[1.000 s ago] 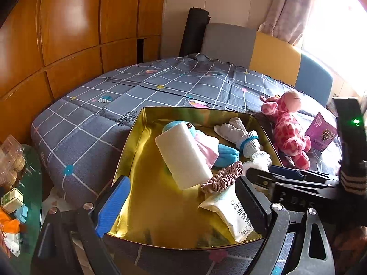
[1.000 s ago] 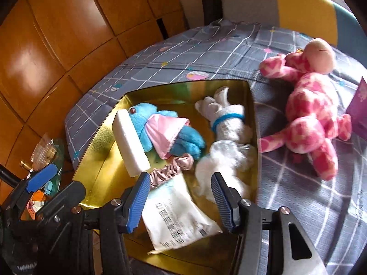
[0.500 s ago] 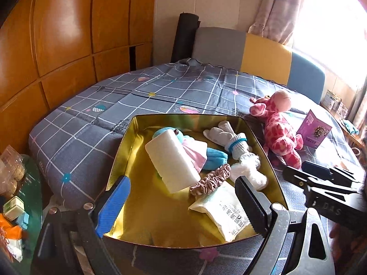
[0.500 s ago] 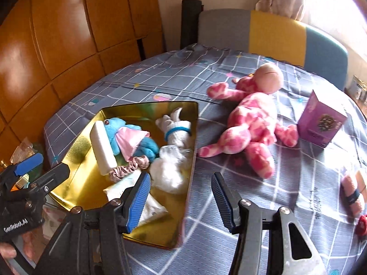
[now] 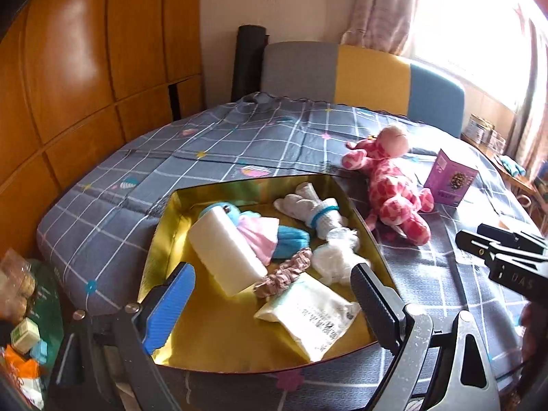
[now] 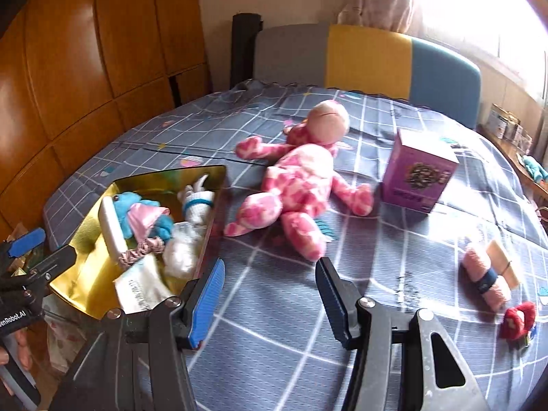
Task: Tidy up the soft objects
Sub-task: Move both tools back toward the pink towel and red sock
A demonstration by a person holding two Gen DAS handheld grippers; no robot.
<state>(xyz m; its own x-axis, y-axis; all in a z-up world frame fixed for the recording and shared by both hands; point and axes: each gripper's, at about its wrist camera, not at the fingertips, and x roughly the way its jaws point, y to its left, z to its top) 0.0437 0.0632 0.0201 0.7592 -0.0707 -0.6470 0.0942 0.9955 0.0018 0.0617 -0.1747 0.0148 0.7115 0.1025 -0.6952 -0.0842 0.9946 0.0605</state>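
Observation:
A gold tray (image 5: 161,239) (image 6: 85,239) on the bed holds a white foam roll (image 5: 226,253), a blue and pink doll (image 5: 260,233), a rolled white sock (image 5: 315,212), a scrunchie (image 5: 284,274), a white fluffy piece (image 5: 335,257) and a tissue pack (image 5: 308,315). A pink giraffe plush (image 6: 298,185) (image 5: 394,191) lies right of the tray. A pink rolled towel (image 6: 486,281) and a small red toy (image 6: 517,318) lie at the right. My left gripper (image 5: 270,304) is open and empty above the tray's near edge. My right gripper (image 6: 270,298) is open and empty, near side of the giraffe.
A purple box (image 6: 418,174) stands on the grey checked bedcover (image 6: 376,260) beyond the giraffe. A padded headboard (image 6: 370,58) and wooden wall panels (image 6: 102,51) stand behind. A cluttered side table (image 5: 24,325) is at the lower left.
My right gripper has swung right, away from over the tray to the bedcover near the giraffe. My left gripper has drawn back slightly. Both stayed open.

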